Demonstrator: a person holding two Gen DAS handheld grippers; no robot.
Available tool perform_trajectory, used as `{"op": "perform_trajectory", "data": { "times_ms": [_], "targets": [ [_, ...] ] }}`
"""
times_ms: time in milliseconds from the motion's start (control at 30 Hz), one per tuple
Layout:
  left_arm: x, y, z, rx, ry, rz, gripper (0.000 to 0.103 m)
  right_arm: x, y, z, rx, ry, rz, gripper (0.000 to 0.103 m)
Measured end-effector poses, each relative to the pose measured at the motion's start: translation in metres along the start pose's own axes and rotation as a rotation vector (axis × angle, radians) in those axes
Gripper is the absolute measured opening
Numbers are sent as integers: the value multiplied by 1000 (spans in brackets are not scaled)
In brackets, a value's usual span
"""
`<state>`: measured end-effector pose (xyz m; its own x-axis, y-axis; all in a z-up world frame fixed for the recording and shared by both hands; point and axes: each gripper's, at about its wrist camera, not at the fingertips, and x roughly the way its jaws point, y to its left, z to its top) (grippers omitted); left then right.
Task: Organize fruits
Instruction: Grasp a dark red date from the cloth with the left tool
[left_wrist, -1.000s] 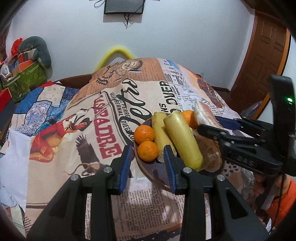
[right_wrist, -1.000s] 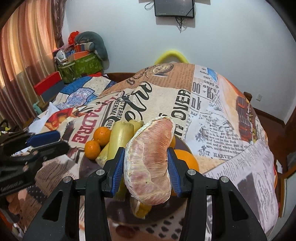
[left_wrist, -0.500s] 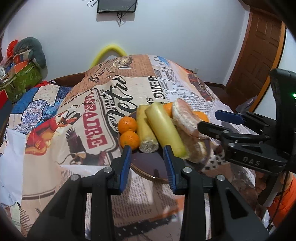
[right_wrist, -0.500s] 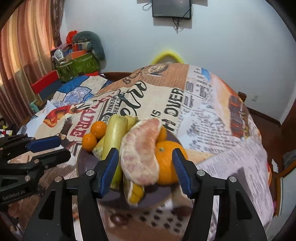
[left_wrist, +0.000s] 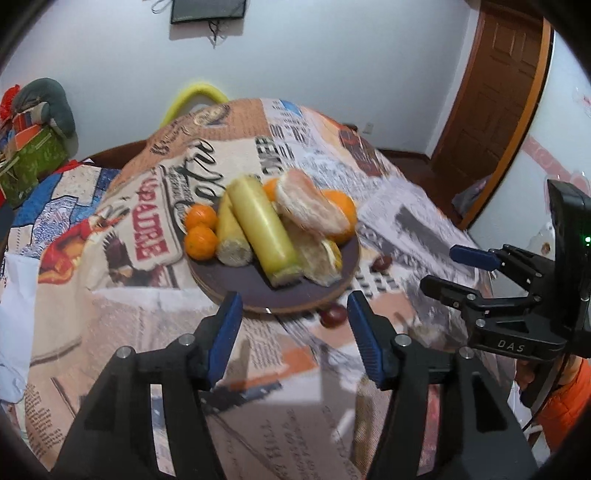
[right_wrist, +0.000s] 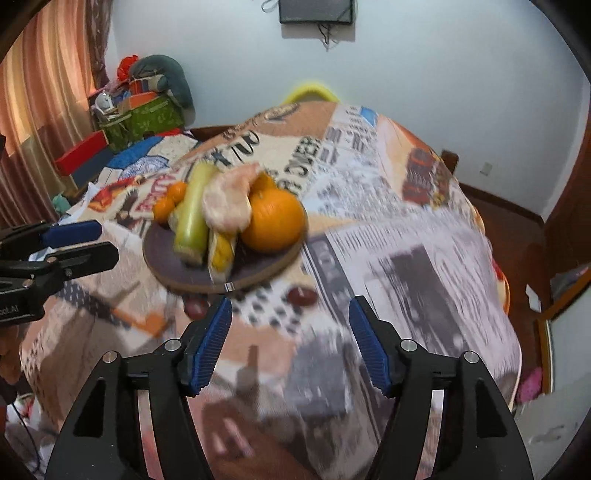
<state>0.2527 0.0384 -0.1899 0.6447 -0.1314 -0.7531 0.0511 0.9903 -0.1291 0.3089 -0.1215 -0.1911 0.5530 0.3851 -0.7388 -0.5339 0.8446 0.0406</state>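
**Left wrist view: both claws empty, fruit heaped on the dark plate**

Left wrist view shows the left gripper (left_wrist: 295, 317) with its blue pads spread wide and nothing between them, hanging just short of the near rim of the plate (left_wrist: 236, 284). The right gripper (right_wrist: 290, 325) is likewise wide apart and empty, pulled back from the plate (right_wrist: 258, 275) over bare cloth; from the left camera it appears off to the right (left_wrist: 461, 266), with "DAS" legible on its black body.

The plate sits toward the near middle of the round table, on a newspaper-print tablecloth (left_wrist: 122, 317). On it lie two small tangerines (left_wrist: 200, 230) at the left edge, a pale corn cob (left_wrist: 231, 240) beside them, a long yellow-green stalk (left_wrist: 264, 230) leaning across the pile, a peeled pomelo segment (left_wrist: 312, 212) on top, and a large orange (right_wrist: 275, 219) at the right. Another yellow piece (right_wrist: 221, 251) lies under the pomelo; I cannot tell what it is. Two dark red fruits rest on the cloth just off the plate's near rim (left_wrist: 332, 317) and right side (left_wrist: 380, 263).

Open cloth runs in front of and to the right of the plate as far as the table's edge, where the fabric drops away. Motion blur softens most print, but "OVER" (right_wrist: 301, 158) and red letters ending "ADRE" (left_wrist: 147, 225) can be read
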Motion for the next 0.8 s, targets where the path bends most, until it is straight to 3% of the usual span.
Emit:
{"op": "perform_trajectory", "data": {
  "times_ms": [333, 500, 800],
  "targets": [
    [36, -24, -19, 23, 71, -14, 58, 8, -20, -30, 59, 41, -15, 62],
    [62, -26, -21, -6, 128, -30, 38, 5, -24, -39, 87, 37, 17, 63],
    [83, -30, -12, -29, 141, -12, 35, 8, -29, -42, 96, 40, 41, 63]
  ]
}}
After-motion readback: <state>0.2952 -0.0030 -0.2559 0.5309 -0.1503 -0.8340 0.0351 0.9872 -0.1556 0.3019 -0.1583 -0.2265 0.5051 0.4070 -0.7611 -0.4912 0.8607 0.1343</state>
